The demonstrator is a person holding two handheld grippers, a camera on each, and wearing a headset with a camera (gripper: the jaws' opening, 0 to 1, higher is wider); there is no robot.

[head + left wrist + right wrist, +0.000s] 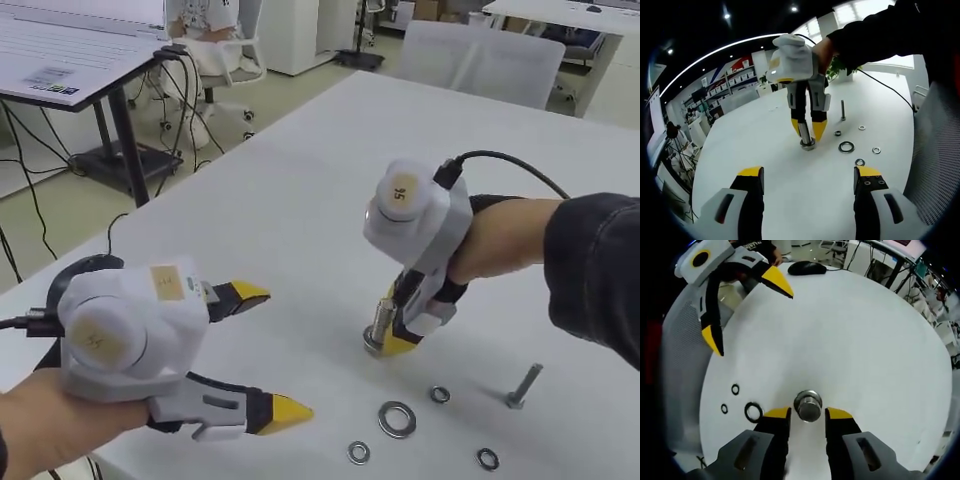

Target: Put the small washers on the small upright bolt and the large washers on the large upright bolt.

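Right gripper view: right gripper [808,413] pinches the large bolt [808,406] between its 2 jaws, left gripper [809,172] gapes empty; best stand it plumb before letting go.

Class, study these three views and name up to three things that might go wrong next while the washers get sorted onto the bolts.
1. The right claw straddles the large bolt, which stands on its head; a crooked withdrawal may tip it.
2. The small bolt stands unsupported beside a small washer; reaching there may knock it over.
3. The large washer lies flat on the table, so claw tips may slip off it.
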